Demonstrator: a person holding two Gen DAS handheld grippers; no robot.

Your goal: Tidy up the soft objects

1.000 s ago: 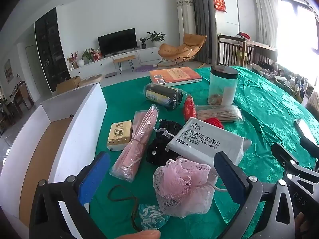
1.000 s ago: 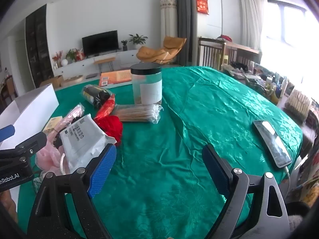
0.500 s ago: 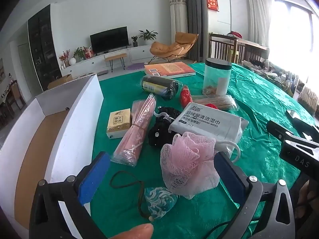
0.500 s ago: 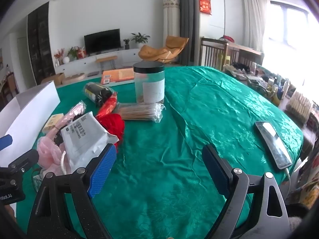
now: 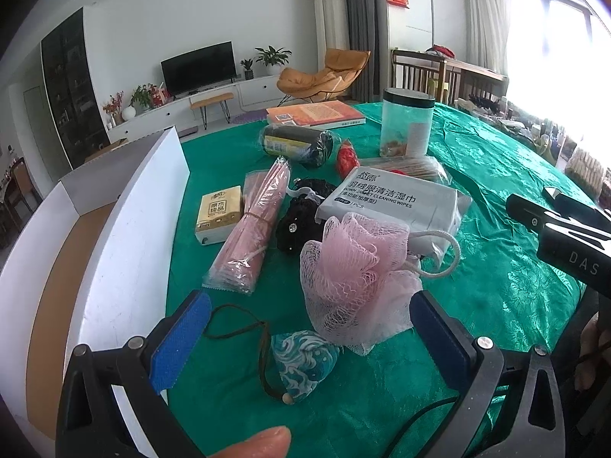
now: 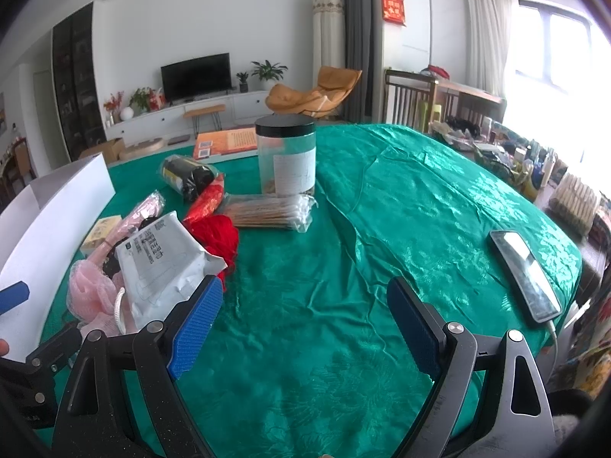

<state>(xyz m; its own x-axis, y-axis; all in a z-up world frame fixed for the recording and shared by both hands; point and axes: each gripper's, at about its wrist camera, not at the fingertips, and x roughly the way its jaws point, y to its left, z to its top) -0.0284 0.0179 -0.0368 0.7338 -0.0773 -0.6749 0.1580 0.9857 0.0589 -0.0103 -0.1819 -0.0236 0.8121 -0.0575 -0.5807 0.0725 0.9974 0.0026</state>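
My left gripper (image 5: 305, 337) was wide open, nothing between the blue pads, hovering over the near end of the clutter on the green tablecloth (image 5: 508, 286). Pink mesh bath pouf (image 5: 355, 271) sat just ahead of the gap, leaning against the white wipes pack (image 5: 393, 200). Pack's print read "DOWN JACKET CLEANING WIPES" under Chinese characters. Blue wave-print pouch (image 5: 303, 358) with a brown cord lay nearest my left pads, touching the pouf's lower edge. Left of those: long pink bagged bundle (image 5: 252, 225), then a small yellow tissue pack (image 5: 219, 213) with Chinese text too small to read. Black fabric item with studs (image 5: 301, 217) lay between bundle and wipes. White open box (image 5: 126, 229) stood at the table's left edge, brown floor showing.

My right gripper (image 6: 301, 328) was also wide open and empty, over bare cloth. Its body in the left view carried "DAS". Farther back: clear jar with black lid (image 6: 286, 160), orange book (image 6: 227, 145), black roll in plastic (image 6: 187, 175), bag of sticks (image 6: 271, 212), red items (image 6: 214, 229), probably fabric. Phone (image 6: 525, 274) lay on the cloth at right.
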